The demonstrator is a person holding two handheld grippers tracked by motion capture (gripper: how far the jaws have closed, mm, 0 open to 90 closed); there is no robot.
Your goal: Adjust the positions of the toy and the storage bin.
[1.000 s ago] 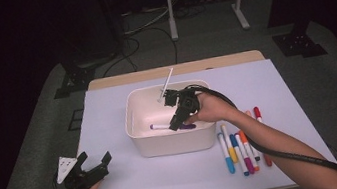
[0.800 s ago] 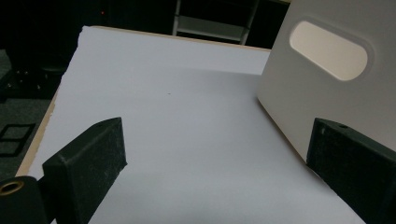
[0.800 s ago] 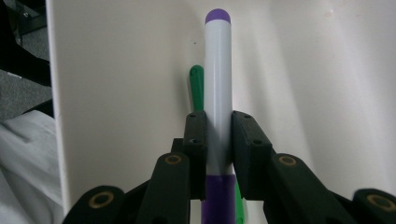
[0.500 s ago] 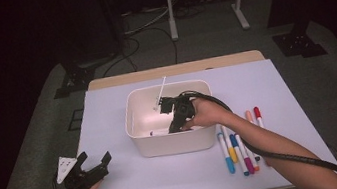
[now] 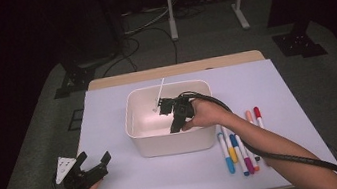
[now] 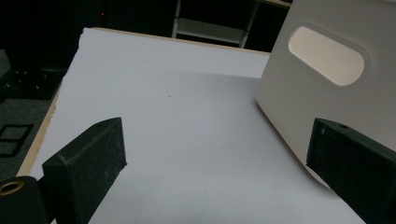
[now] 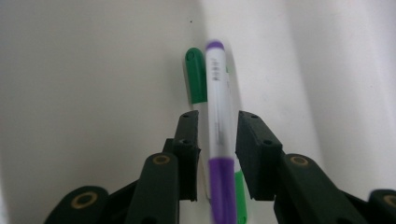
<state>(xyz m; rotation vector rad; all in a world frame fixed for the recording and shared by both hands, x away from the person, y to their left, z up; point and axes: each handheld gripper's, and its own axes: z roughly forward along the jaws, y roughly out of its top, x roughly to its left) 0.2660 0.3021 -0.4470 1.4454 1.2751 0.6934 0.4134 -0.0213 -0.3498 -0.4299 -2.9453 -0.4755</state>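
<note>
A white bin (image 5: 171, 129) stands mid-table on a pale sheet (image 5: 277, 88) that covers most of the wooden table (image 5: 173, 70). The right hand (image 5: 207, 113) reaches over the bin's right rim, and its gripper (image 5: 173, 121) points down inside the bin; its jaws have just been opening, and what lies between them can't be told from above. A thin white stick (image 5: 160, 93) leans over the bin's far rim. Markers (image 5: 240, 147) lie in a row just right of the bin. The left gripper (image 5: 93, 161) hovers near the sheet's front left corner, jaws apart and nothing between them, well apart from the bin
</note>
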